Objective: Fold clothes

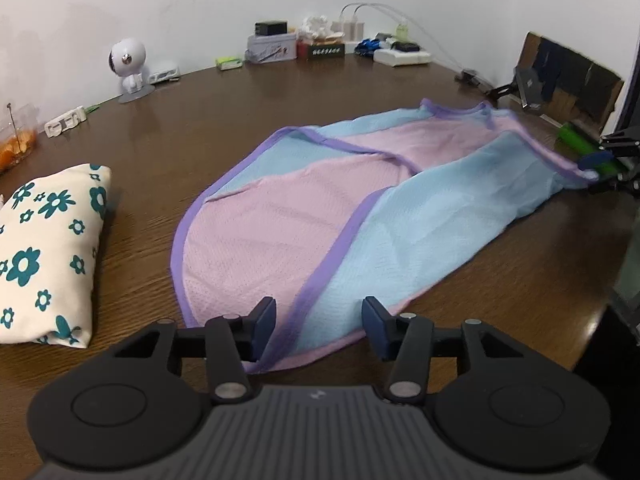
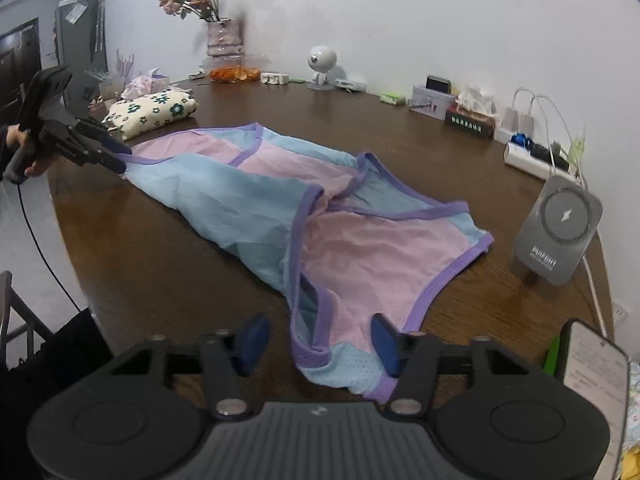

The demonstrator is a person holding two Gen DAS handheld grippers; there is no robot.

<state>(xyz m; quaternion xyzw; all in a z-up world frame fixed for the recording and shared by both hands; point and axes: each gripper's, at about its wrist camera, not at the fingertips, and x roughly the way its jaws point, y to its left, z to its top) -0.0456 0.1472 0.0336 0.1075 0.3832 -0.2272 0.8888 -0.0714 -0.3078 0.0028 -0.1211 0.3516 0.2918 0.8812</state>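
While the pink-and-blue mesh garment [image 1: 320, 216] with purple trim lies spread on the brown wooden table [image 1: 192, 128], its near hem is seen between the parted pads of the left gripper [image 1: 319, 322], unpinched. At the garment's opposite end, the right gripper [image 2: 316, 340] is likewise shown released, its jaws parted about a bunched purple-trimmed edge. To the left gripper's left, a folded floral cloth [image 1: 44, 248] is seen.

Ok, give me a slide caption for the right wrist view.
Open right gripper over the pink-and-blue mesh garment spread on the wooden table.
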